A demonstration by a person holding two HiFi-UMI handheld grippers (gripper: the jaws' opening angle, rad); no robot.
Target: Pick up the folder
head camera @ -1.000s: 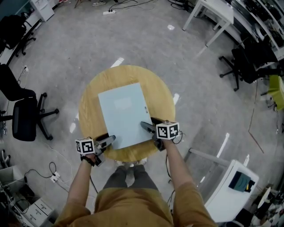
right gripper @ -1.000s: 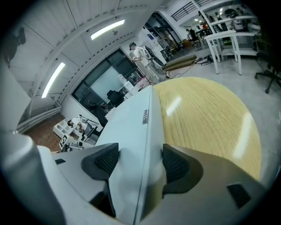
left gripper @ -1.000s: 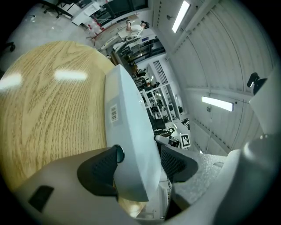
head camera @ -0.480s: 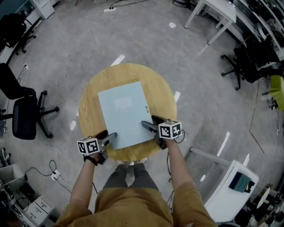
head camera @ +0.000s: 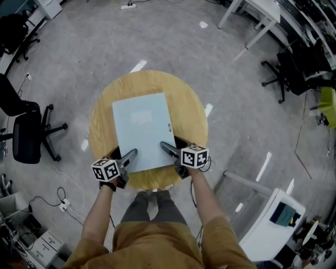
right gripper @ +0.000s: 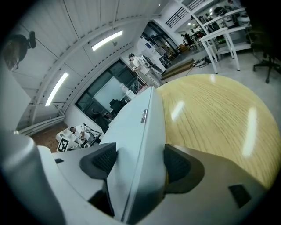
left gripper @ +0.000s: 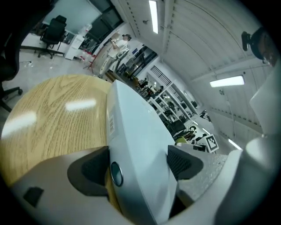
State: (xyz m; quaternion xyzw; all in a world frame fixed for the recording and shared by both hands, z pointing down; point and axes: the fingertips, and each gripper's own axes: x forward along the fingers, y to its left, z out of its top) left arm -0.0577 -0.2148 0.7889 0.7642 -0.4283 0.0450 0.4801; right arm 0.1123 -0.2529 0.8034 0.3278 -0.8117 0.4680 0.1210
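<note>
A pale blue folder lies flat on the round wooden table. My left gripper is at its near left corner and my right gripper at its near right corner. In the left gripper view the folder's edge runs between the pads of the left gripper. The right gripper view shows the folder between the pads of the right gripper in the same way. Both pairs of jaws have just been opening and stand wide around the folder without clamping it.
Black office chairs stand on the floor to the left. White desks and another chair are at the upper right. A white machine sits at the lower right. Cables and a power strip lie at the lower left.
My left gripper has turned and edged forward along the folder's near left corner. The right gripper has hardly moved. The folder lies in the same place on the table.
</note>
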